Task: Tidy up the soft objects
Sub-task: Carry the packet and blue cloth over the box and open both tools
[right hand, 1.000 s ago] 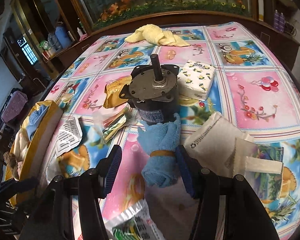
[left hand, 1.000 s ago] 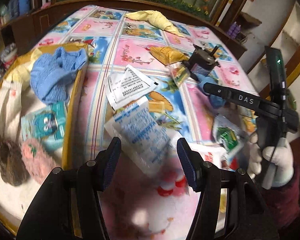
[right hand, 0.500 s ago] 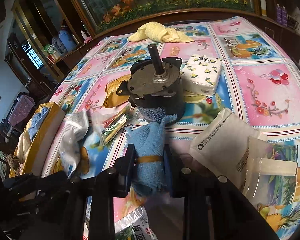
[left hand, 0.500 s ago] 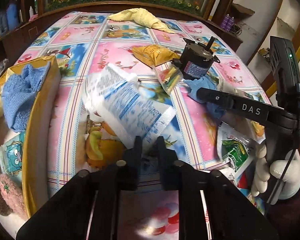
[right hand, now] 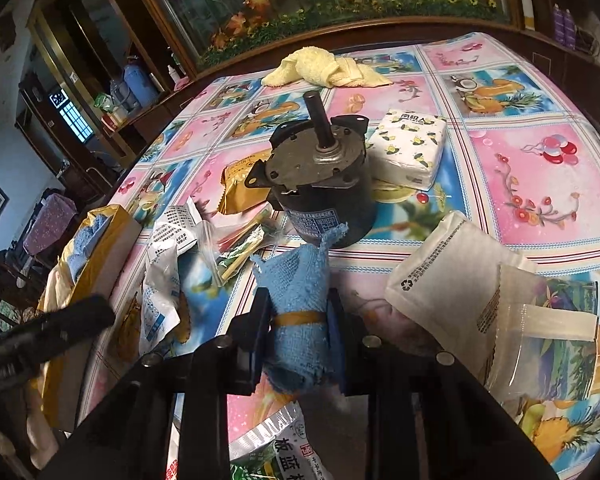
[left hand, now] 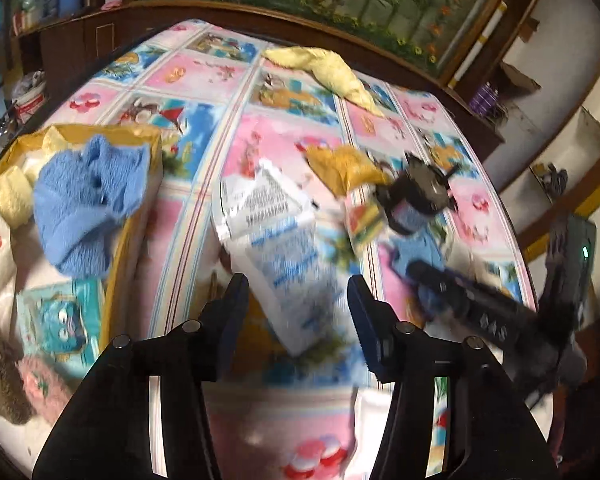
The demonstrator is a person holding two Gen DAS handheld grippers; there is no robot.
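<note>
My right gripper (right hand: 296, 332) is shut on a rolled blue towel (right hand: 296, 296) bound with a yellow band, held just above the table in front of a dark motor (right hand: 320, 188). My left gripper (left hand: 296, 304) is open, with a white and blue plastic pouch (left hand: 284, 256) lying blurred between its fingers on the table. A yellow-lined box (left hand: 136, 216) at the left holds a blue cloth (left hand: 84, 204), a teal packet (left hand: 60, 316) and a pink fuzzy item (left hand: 40, 384). The right gripper also shows in the left wrist view (left hand: 432, 280). A yellow towel (right hand: 324, 68) lies at the far side.
On the patterned tablecloth (right hand: 540, 184) lie a tissue pack (right hand: 412, 148), a yellow snack bag (right hand: 240, 184), a clear bag of sticks (right hand: 240, 248), white pouches (right hand: 460, 280) and a green sachet (right hand: 284, 448). A wooden rail and fish tank stand behind.
My left gripper has opened and let go of the white and blue pouch, which dropped onto the table. My right gripper, shut on the blue towel roll, has lifted it slightly.
</note>
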